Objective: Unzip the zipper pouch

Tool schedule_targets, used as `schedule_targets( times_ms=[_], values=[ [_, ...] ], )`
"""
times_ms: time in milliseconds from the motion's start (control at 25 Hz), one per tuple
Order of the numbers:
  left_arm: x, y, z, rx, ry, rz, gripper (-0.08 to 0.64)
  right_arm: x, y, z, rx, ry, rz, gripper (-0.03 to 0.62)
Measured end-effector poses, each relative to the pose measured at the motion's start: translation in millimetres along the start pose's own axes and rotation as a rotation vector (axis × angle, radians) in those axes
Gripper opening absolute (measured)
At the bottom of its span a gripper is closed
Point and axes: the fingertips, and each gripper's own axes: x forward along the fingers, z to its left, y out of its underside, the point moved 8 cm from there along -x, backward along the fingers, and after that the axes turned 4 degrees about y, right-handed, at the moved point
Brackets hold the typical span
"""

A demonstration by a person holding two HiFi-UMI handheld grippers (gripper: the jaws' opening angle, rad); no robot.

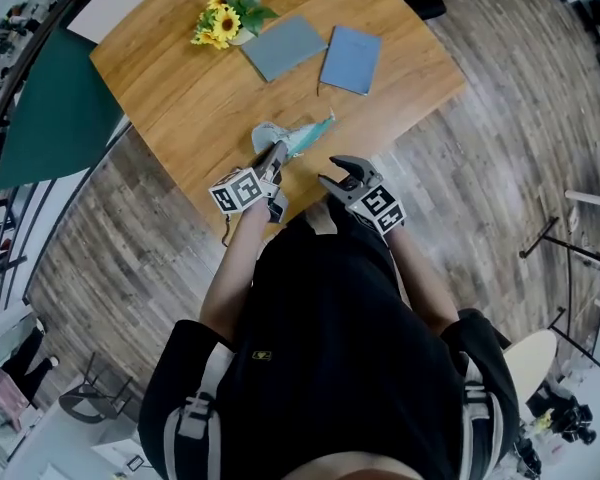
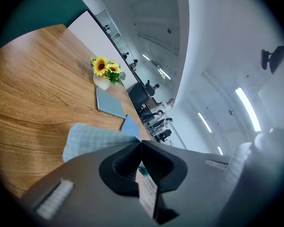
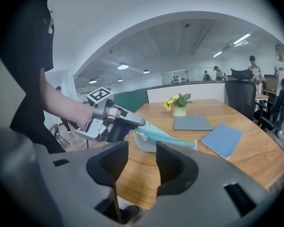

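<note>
Well, the zipper pouch [image 1: 298, 138] lies on the wooden counter [image 1: 180, 98] close to its near edge, a pale checked bag with a teal zipper [image 3: 168, 137] running along its upper side, and the zipper looks done up along its whole length. The left tongs [image 1: 277, 153] are clenched on the pouch's near end, with a sliver of teal showing between the closed jaws in the left gripper view. The right tongs [image 1: 338, 173] hover just beside them at the counter's edge, released, with the jaws apart and only bare counter in the gap. Farther back on the counter lie a grey notebook [image 1: 283, 46] and a blue notebook [image 1: 351, 59] side by side, with a small vase of sunflowers [image 1: 225, 13] beyond the grey one.
</note>
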Motion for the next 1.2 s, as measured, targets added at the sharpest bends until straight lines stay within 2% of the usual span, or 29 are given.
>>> schedule_targets(
  times_ms=[480, 720, 920, 1200],
  values=[
    [-57, -20, -23, -0.013, 0.041, -0.093, 0.006, 33, -31, 36, -0.058, -0.071, -0.059, 0.142],
    [-82, -46, -44, 0.045, 0.078, -0.157, 0.006, 47, -56, 54, -0.106, -0.119, -0.109, 0.127],
    [-100, -56, -54, 0.142, 0.066, -0.138, 0.006, 52, -72, 60, -0.121, -0.134, -0.153, 0.124],
    [-117, -63, -60, 0.154, 0.091, -0.174, 0.005, 55, -87, 75, -0.133, -0.200, -0.204, 0.118]
  ],
)
